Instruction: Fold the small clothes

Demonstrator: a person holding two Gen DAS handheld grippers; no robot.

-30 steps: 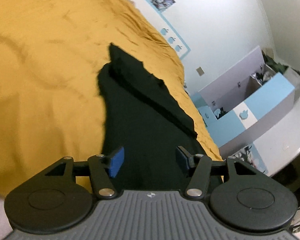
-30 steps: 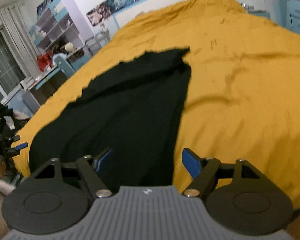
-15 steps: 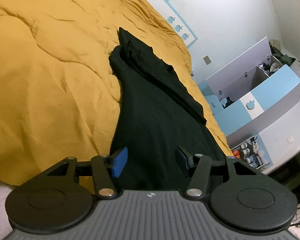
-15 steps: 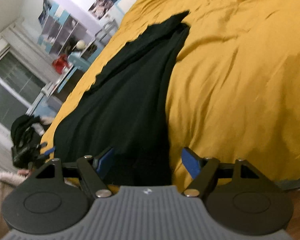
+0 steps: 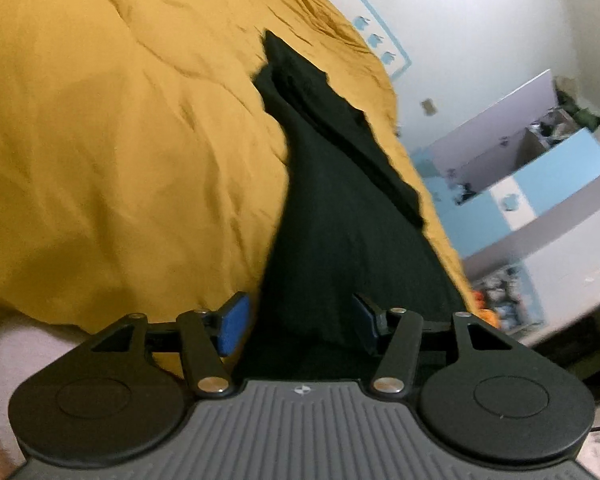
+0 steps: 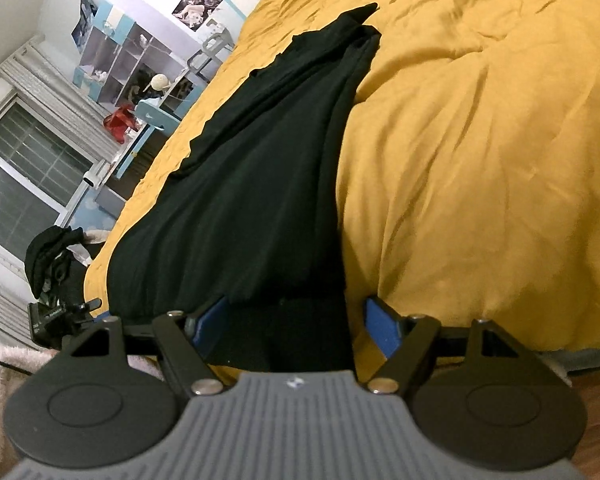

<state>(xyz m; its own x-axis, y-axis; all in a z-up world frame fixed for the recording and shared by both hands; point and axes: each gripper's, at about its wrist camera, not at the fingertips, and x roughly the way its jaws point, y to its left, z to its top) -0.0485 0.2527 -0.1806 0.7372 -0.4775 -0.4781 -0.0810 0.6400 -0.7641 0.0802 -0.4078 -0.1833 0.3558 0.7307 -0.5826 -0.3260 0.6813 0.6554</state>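
Both grippers angle downward at the bed's near edge: our left gripper point(image 5: 300, 322) and right gripper point(image 6: 296, 320) hold jaws wide, gripping nothing, astride the black garment point(image 6: 260, 184) lying on the mustard bedspread point(image 6: 480, 160).

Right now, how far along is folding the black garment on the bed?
Done: the black garment lies on the yellow bedspread as a long narrow strip, layered edges suggesting a lengthwise fold. In hand: nothing; left gripper and right gripper are open at its near end. Left: grasp that end, fold it crosswise.
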